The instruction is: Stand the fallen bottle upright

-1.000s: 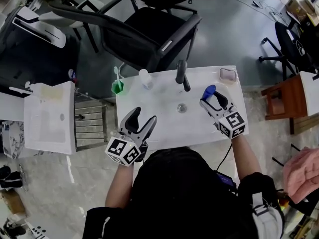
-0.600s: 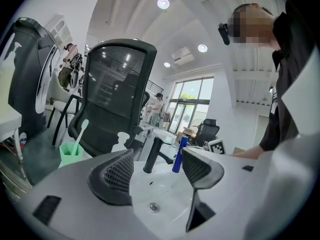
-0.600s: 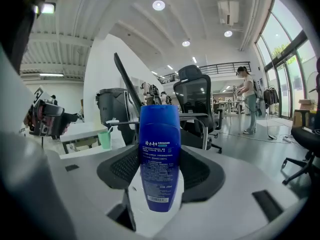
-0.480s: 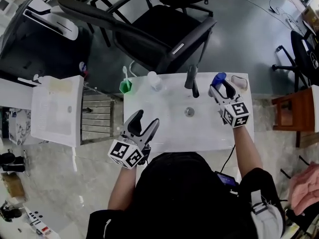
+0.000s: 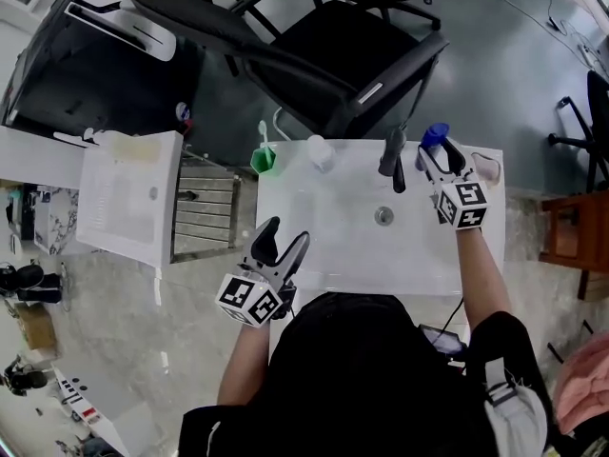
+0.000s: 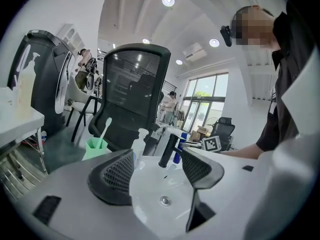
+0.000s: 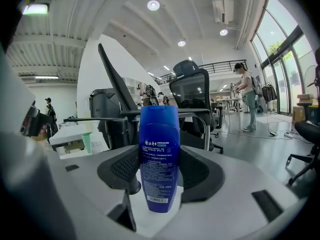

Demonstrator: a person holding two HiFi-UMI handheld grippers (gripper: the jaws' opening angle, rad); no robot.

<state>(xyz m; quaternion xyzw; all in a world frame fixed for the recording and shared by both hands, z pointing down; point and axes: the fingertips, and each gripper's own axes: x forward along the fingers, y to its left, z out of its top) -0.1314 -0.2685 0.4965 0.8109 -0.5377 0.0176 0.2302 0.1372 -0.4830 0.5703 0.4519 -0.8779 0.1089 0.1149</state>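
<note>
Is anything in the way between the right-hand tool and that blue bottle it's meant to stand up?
Nothing visible. The blue bottle already sits upright between the jaws of the right gripper, which press on its sides. The faucet stands apart, beside it.

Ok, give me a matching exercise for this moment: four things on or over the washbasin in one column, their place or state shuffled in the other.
Things:
1. blue bottle
2. green cup
3. faucet
4. left gripper

Places or states:
A. jaws apart, nothing between them
B. far left corner of the washbasin, toothbrush in it
C. clamped between the jaws of the right gripper
D. black, just behind the drain

Pairs: 1-C, 2-B, 3-D, 4-A.
</note>
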